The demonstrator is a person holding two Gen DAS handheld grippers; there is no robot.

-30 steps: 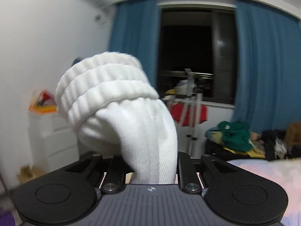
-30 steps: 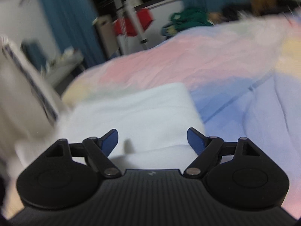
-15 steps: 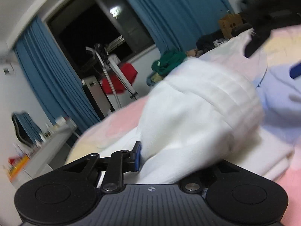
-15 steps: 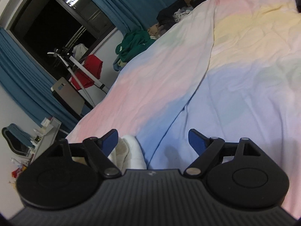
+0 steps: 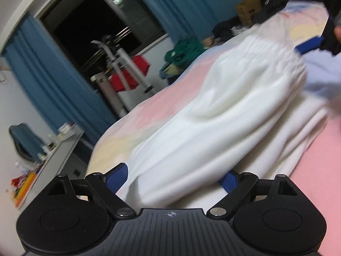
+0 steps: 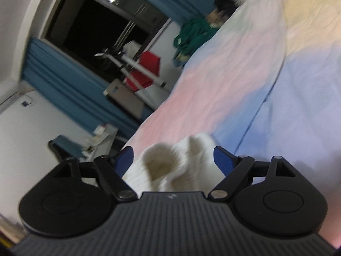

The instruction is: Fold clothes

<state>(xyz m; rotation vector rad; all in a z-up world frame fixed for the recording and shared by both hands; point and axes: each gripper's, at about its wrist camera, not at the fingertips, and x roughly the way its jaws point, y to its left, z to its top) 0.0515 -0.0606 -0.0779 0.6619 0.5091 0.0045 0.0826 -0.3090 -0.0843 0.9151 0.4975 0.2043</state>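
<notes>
A white ribbed sock [image 5: 217, 115] lies between the wide-apart fingers of my left gripper [image 5: 173, 176], resting on a folded white cloth [image 5: 302, 140] on the pastel bedspread [image 5: 166, 104]. The left jaws are open and not pinching it. My right gripper [image 6: 173, 160] is open, and the sock's cuff opening [image 6: 170, 164] lies between its blue fingertips [image 6: 125, 156]. One blue fingertip of the right gripper shows in the left wrist view [image 5: 309, 44] past the sock's far end.
The pastel bedspread [image 6: 266, 74] stretches to the right. Beyond the bed's far edge stand a drying rack with a red garment [image 5: 127, 74], a green clothes pile [image 5: 185, 51], blue curtains [image 5: 51, 81], a dark window and a cluttered white desk [image 5: 55, 147].
My left gripper swung down from the raised position to the bed and opened, letting the sock go onto the folded cloth. My right gripper moved over to the sock's cuff.
</notes>
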